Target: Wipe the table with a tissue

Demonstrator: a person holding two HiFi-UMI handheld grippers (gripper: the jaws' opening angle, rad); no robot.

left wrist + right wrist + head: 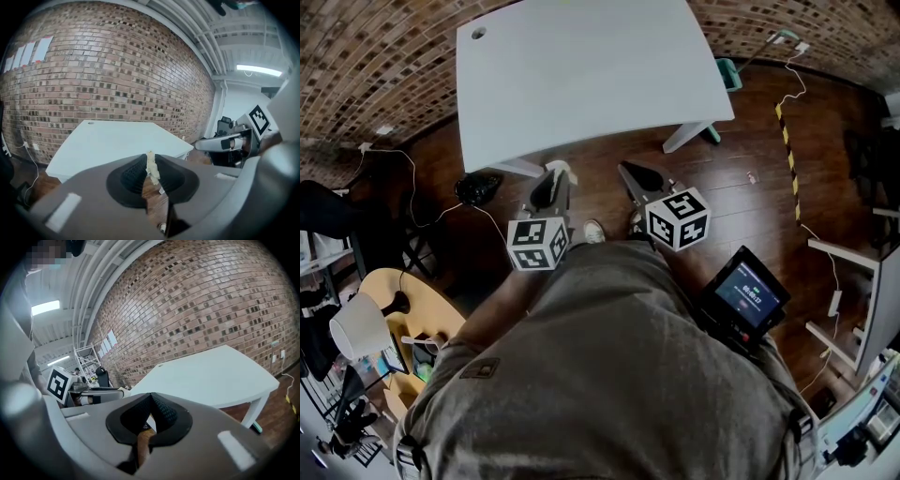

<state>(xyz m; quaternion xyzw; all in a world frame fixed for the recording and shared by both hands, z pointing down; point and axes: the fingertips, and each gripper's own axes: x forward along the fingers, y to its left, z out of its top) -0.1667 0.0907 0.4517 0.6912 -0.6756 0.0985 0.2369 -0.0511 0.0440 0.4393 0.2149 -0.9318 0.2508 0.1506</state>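
White tissue [151,169] scrap pinched in clenched left gripper [148,160], right gripper [150,398] closed, empty, both near table [581,66] edge.

The tabletop [581,84] runs off the head view's top edge. Only a thin strip of tissue [151,168] shows — the rest lies pinched between the fingers [131,176] of the left gripper [149,158]. Print on the small screen [752,289] — too small to read.

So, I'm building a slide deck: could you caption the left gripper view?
Left gripper, jaws shut on a tissue scrap, facing the white table before a brick wall.
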